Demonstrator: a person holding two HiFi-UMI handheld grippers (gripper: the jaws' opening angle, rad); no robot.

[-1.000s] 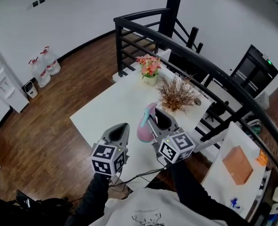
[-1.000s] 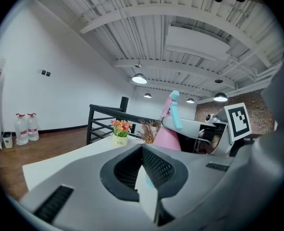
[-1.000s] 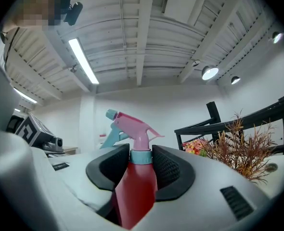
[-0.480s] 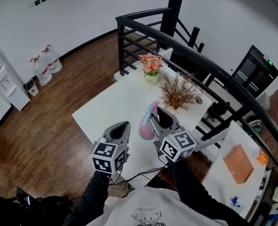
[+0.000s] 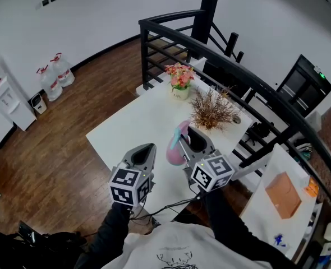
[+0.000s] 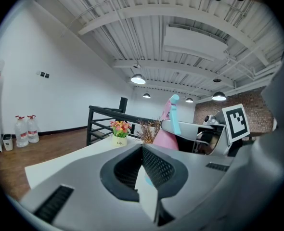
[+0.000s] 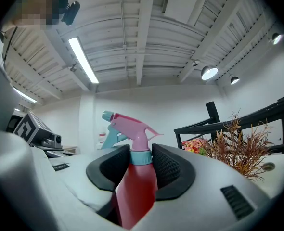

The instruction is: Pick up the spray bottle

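The pink spray bottle with a teal trigger and collar stands upright between the jaws of my right gripper, over the near right part of the white table. In the right gripper view the black pads close on the spray bottle just below its collar, so the right gripper is shut on it. Whether its base rests on the table is hidden. My left gripper hovers to the bottle's left, shut and holding nothing. From the left gripper view the spray bottle shows ahead to the right.
A small pot of pink flowers and a bunch of dried brown twigs stand at the table's far side. A black railing runs behind the table. Water jugs sit on the wooden floor at left. A cardboard box lies at right.
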